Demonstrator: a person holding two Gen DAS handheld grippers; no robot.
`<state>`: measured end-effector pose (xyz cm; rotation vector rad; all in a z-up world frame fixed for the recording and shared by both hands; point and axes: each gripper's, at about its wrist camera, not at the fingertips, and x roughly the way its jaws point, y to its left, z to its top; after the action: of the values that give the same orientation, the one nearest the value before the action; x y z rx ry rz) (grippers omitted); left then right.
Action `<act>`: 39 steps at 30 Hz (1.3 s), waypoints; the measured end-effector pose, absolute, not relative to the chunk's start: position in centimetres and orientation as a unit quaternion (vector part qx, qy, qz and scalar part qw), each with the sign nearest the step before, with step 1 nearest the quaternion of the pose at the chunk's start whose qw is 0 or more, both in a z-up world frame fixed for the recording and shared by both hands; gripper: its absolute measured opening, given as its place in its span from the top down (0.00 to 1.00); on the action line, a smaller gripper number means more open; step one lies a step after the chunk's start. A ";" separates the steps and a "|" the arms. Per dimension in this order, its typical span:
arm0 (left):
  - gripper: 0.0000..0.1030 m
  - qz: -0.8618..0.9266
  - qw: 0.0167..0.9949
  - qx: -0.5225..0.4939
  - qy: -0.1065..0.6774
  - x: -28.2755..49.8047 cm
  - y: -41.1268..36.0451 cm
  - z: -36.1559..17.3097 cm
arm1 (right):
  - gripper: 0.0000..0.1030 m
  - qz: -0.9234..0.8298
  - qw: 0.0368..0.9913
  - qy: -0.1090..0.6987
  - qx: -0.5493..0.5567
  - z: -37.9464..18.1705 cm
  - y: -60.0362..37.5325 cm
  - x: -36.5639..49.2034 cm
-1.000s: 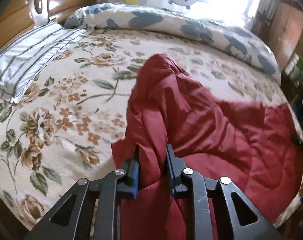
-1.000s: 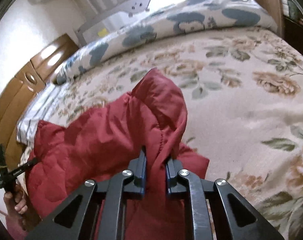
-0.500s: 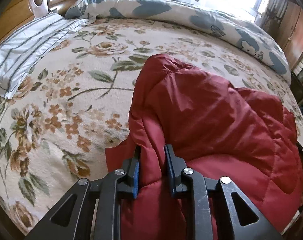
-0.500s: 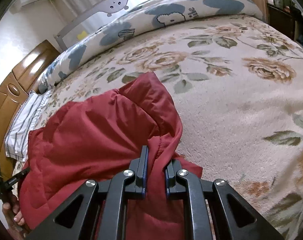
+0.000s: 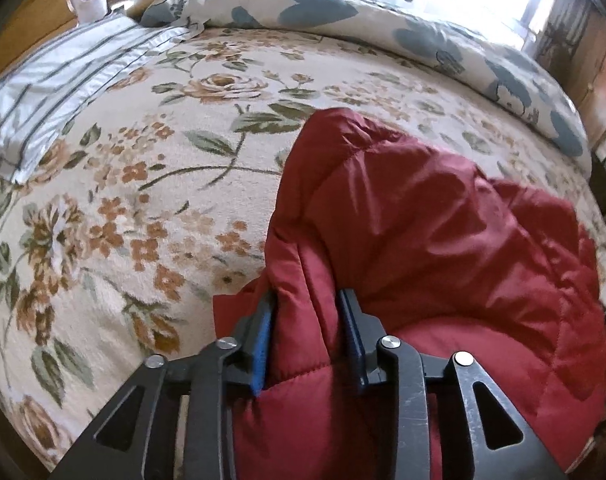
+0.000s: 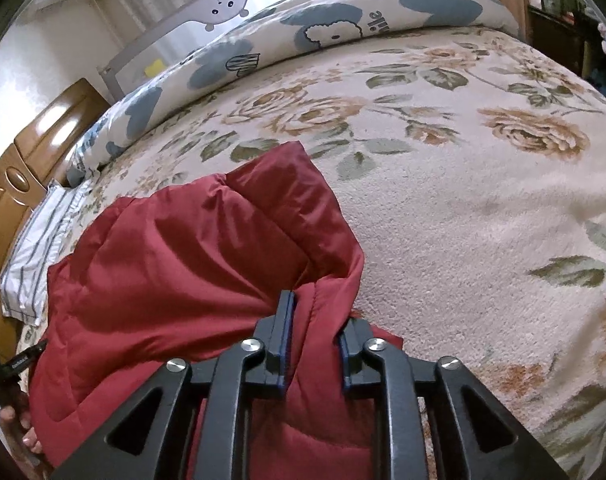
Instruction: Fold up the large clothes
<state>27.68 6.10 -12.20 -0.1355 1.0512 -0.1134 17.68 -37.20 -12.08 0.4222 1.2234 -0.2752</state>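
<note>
A dark red quilted jacket [image 5: 443, 232] lies in a folded heap on the floral bedspread [image 5: 115, 208]. My left gripper [image 5: 307, 320] has a bunched fold of the jacket's left edge between its blue pads; the jaws stand wider than before with the fabric loose between them. The jacket also shows in the right wrist view [image 6: 191, 256]. My right gripper [image 6: 315, 320] has the jacket's right edge between its pads, its jaws also standing apart. Both grippers are low over the bed.
A striped pillow [image 5: 59, 84] lies at the head of the bed by the wooden headboard [image 6: 27, 152]. A rolled blue-patterned duvet [image 5: 403, 36] lies along the far side. The floral bedspread [image 6: 483, 208] stretches bare to the right of the jacket.
Both grippers have carried the jacket's edge forward and down, doubling it over itself. Both pairs of jaws have spread wider around the fabric.
</note>
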 end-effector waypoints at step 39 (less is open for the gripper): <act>0.22 -0.128 0.884 -0.009 0.449 12.7 4.1 -6.4 | 0.44 -0.048 0.835 0.539 0.103 -4.5 -25.9 7.3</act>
<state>12.69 4.14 -6.39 -0.0183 0.9340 -0.2658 7.32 -25.93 -4.52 0.2180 1.1419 -0.1017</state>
